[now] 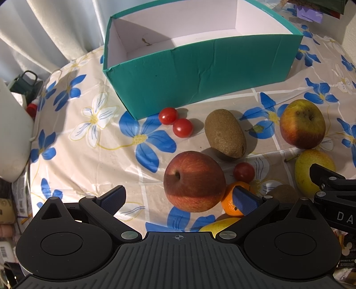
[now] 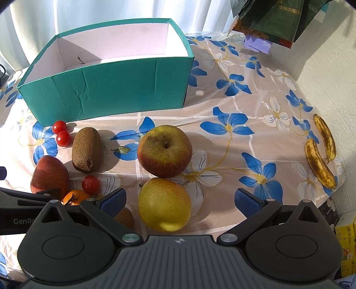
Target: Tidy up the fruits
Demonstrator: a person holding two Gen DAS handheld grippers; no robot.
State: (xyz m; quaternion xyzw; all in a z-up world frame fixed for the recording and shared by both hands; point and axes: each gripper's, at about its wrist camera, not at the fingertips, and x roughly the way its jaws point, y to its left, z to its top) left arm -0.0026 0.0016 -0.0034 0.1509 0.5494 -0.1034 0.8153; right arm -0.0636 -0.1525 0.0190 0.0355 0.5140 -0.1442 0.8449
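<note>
Right wrist alone shows bananas, tablecloth

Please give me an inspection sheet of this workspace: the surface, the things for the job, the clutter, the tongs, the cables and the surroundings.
Surface: table with a floral tablecloth, partly in sunlight.
Job's things: open teal box, no fruit seen inside; on the cloth before it a red apple, a yellow-red apple, a pear, a kiwi, a second kiwi half hidden, a mandarin, three cherry tomatoes; two spotted bananas at the right edge.
Clutter: a dry leaf.
Grippers: left tongs open around the red apple, not touching; right tongs open around the pear.
Cables: nothing seen.
Surroundings: curtain behind, boxes at the right.
</note>
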